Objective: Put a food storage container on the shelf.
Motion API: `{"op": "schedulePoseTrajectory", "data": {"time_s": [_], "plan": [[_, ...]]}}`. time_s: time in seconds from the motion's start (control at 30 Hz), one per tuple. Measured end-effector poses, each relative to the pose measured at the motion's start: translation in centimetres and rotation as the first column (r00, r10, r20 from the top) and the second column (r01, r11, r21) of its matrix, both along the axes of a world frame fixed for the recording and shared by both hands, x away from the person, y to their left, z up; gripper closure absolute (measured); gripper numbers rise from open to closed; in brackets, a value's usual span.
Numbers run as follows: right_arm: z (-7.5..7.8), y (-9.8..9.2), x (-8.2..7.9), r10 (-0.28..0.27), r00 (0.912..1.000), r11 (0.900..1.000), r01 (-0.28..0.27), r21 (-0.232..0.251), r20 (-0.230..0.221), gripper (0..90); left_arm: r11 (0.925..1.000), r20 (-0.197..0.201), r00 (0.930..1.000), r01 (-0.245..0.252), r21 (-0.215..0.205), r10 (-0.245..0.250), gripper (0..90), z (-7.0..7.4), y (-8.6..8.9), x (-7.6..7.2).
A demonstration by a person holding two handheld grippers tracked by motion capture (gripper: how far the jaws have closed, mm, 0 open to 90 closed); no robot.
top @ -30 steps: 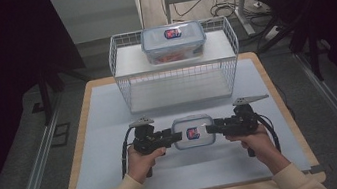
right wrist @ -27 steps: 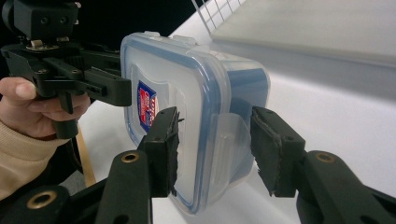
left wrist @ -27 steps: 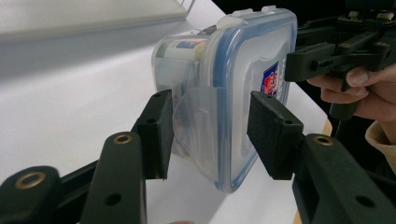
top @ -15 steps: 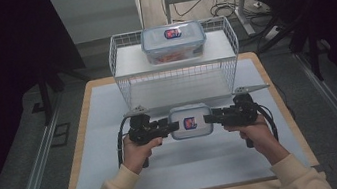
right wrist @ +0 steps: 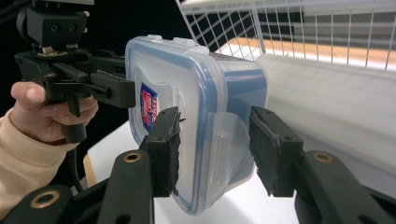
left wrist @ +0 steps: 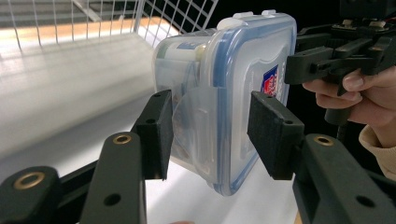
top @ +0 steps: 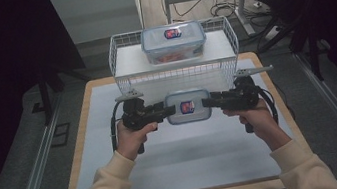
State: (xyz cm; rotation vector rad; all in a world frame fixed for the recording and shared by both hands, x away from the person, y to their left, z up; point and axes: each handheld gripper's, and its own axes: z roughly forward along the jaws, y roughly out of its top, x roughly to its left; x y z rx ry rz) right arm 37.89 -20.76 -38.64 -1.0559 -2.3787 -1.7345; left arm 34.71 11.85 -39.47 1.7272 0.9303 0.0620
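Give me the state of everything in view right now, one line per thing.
Near container: lid on, lifted clear of the table, held at both ends.
Left gripper: jaws either side of the container's end flap, small gaps visible.
Right gripper: jaws either side of the opposite flap, small gaps visible.
Far container: lid on, resting on the basket's upper shelf.
Wire basket: upright at the far end of the table.

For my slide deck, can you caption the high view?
Two hand-held grippers, left and right, grip a lidded plastic container from both ends before a wire basket holding a second container.
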Motion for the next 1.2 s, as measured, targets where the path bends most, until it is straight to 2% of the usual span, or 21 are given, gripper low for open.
{"op": "schedulePoseTrajectory", "data": {"time_s": [0.43,0.7,0.9,1.2], "plan": [[3.8,0.7,1.6,0.003,0.9988,1.0,-0.003,0.0,0.048,54.3,0.9998,0.036,0.9993,-0.006,-0.021,0.007,51.5,3.1,0.7,1.4],[5.5,0.9,2.6,0.004,0.9977,1.0,-0.005,0.009,0.067,54.3,0.9999,0.056,0.9984,-0.006,-0.009,0.007,51.5,5.0,1.0,2.5],[6.6,1.1,3.7,0.005,0.9978,1.0,-0.006,0.017,0.067,54.3,0.9998,0.066,0.9978,-0.013,-0.017,0.014,51.6,6.2,1.1,3.4],[8.3,1.4,5.4,0.007,0.9972,1.0,-0.009,0.023,0.074,54.4,0.9998,0.085,0.9962,-0.017,-0.008,0.017,51.6,8.2,1.5,5.0]]}}
